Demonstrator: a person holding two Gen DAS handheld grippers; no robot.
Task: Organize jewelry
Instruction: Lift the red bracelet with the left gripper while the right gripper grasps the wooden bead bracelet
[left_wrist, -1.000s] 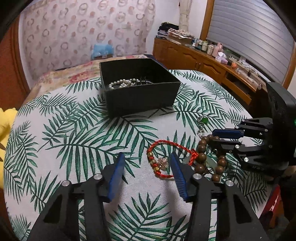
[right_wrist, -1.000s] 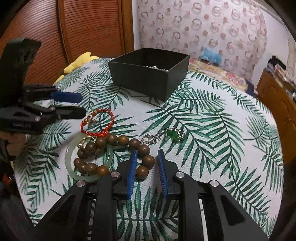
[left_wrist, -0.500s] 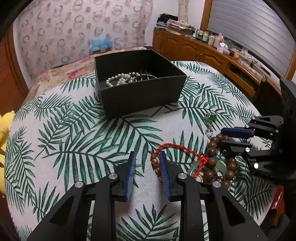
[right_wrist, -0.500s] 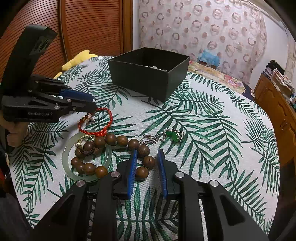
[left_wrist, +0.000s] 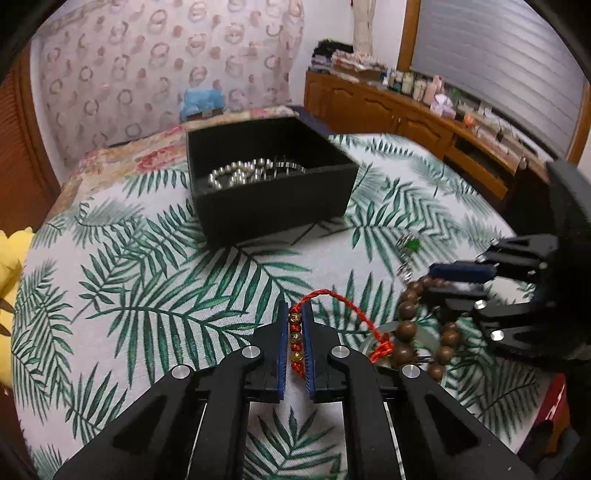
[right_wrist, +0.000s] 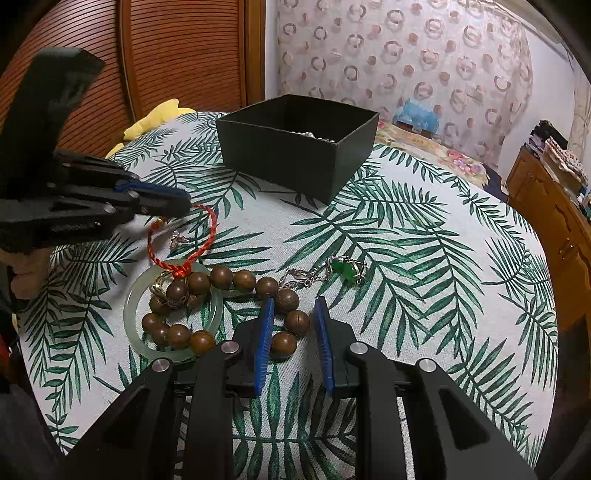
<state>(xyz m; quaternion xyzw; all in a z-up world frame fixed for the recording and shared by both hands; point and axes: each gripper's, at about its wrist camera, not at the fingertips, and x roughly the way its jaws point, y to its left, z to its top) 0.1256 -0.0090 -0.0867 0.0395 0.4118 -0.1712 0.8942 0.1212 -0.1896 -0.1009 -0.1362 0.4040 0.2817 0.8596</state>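
Because my left jaws (left_wrist: 294, 332) had shut on the beaded stretch of the red braided cord bracelet with gold and red beads (left_wrist: 297, 341), the step in hand, as I judged it, was the lift toward the black square cardboard box (left_wrist: 273, 206). The beads sat pinched between my blue pads, while the rest of the cord looped out to the right, its knot (right_wrist: 180, 271) lying on the rim of the pale green jade bangle (right_wrist: 135, 295).

That knot was what I needed to mind. It lay against the brown wooden bead bracelet (right_wrist: 236, 280), which draped across the bangle, so a quick pull might drag either along. I thought a slow, straight rise best, letting the cord slide free before I swung toward the box. A small silver charm (right_wrist: 178, 239) lay inside the red loop; whether it hung from the cord I could not tell.

My right jaws (right_wrist: 293, 328) stood partly apart, straddling a few wooden beads at the near end of that bracelet; I could not tell whether the pads pressed them. Kept there, they could pin it if the cord snagged.

Beyond, a silver chain with a green stone (right_wrist: 345, 269) lay on the palm-leaf-patterned surface (right_wrist: 424, 258). The box stood well apart at the far side, already holding a string of white pearls (left_wrist: 236, 173).
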